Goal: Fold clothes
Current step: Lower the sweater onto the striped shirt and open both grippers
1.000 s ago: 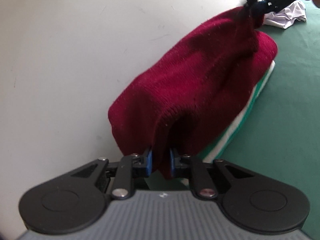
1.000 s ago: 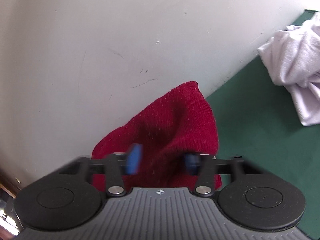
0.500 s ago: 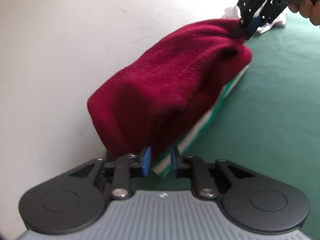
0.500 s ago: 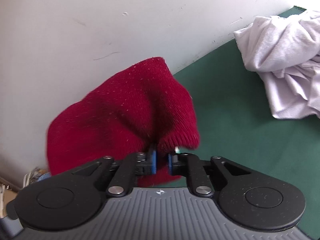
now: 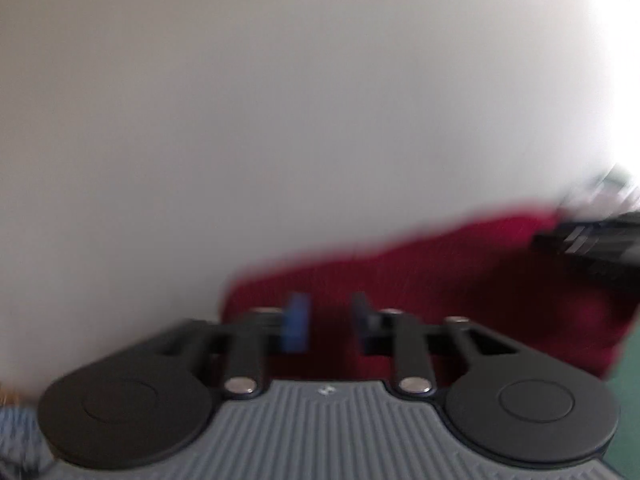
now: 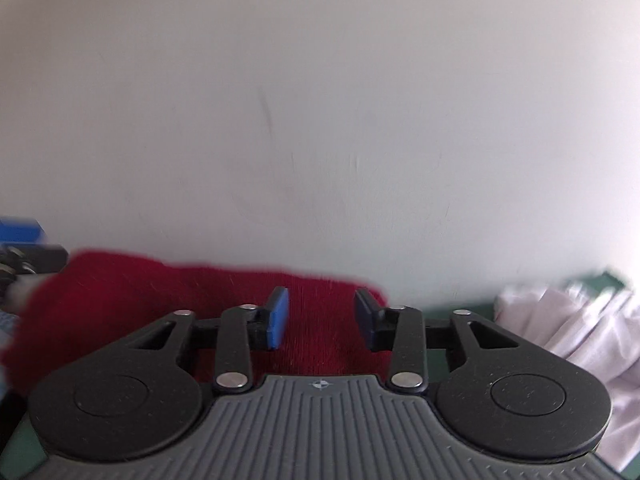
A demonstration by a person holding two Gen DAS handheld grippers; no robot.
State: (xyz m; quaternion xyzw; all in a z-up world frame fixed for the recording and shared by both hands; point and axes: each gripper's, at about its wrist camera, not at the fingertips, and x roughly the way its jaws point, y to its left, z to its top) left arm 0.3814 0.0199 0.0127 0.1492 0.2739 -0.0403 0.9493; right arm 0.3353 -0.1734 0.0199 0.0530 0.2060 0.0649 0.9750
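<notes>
A dark red knitted garment (image 5: 480, 280) lies low against the white wall, blurred in the left wrist view. My left gripper (image 5: 329, 320) hangs just before its left end. The jaws are closing, but the pads stand apart and press on nothing; red cloth shows behind the gap. In the right wrist view the same red garment (image 6: 140, 300) spreads to the left. My right gripper (image 6: 322, 316) is over its right end with its jaws opening, and its blue pads are clear of the cloth. The right gripper (image 5: 592, 244) shows as a dark blur at the garment's far end.
A crumpled white garment (image 6: 568, 320) lies on the green table surface (image 6: 452, 306) to the right. The white wall (image 6: 320, 120) stands close behind everything. Part of the other gripper (image 6: 28, 258) shows at the left edge.
Both grippers held the red garment's ends pinched and raised; now both have let go and their pads stand apart. The garment has sunk low, and both views have rolled level, facing the wall.
</notes>
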